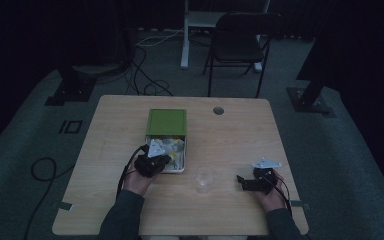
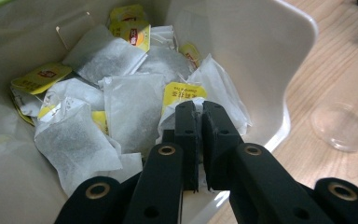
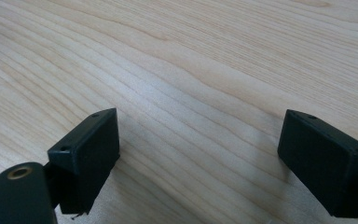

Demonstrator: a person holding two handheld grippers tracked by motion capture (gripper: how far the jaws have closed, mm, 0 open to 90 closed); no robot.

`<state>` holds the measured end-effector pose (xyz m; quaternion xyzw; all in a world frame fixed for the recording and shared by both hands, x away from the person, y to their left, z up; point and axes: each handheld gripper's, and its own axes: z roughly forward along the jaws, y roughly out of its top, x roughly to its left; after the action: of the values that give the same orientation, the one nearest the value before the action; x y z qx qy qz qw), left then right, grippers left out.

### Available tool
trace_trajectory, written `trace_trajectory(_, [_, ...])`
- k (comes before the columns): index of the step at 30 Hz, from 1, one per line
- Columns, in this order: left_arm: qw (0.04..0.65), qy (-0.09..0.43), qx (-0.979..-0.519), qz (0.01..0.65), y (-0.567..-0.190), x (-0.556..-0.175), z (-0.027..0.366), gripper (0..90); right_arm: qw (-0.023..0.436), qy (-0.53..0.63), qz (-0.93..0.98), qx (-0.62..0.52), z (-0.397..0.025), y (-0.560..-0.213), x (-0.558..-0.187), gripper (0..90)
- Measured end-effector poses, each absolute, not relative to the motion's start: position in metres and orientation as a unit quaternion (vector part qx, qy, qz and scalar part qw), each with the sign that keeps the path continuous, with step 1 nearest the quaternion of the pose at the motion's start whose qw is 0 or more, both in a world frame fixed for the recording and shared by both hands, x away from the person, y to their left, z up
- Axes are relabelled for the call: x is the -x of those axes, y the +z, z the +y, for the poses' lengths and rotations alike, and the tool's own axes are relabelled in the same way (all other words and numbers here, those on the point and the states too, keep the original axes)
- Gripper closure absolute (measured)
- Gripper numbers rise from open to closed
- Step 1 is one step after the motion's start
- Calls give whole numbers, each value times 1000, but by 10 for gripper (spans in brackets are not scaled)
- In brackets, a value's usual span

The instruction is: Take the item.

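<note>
item: white paper tea bags with yellow tags [image 2: 130, 109], heaped loose in a white plastic box with a green lid [image 1: 166, 121], directly under and ahead of the left gripper [image 2: 198, 109]. left jaws nearly closed, seemingly pinching one bag's edge. right gripper [image 3: 198, 140]: jaws wide apart, holding nothing, over bare wooden table [image 3: 205, 56]. clear plastic cup [image 2: 338, 126] right of left jaws. handling: light, soft, tearable; pinch a paper corner.

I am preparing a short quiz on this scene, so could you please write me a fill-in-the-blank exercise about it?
1. The left claw has its jaws closed inside a box full of ____ bags.
2. The box's lid is ____ in colour.
3. The right claw hangs ____ over the bare wooden table.
4. Between the two hands stands a clear ____ on the table.

Missing words: tea; green; open; cup
</note>
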<state>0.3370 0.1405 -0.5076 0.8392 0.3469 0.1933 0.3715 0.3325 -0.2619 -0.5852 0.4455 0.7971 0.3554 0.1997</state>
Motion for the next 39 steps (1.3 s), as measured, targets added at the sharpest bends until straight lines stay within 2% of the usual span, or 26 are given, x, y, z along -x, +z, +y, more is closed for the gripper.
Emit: trace_trajectory(39, [422,167,-835,310,-463,-324,152,864,199,356,797,-446,-262,-585,-332,125])
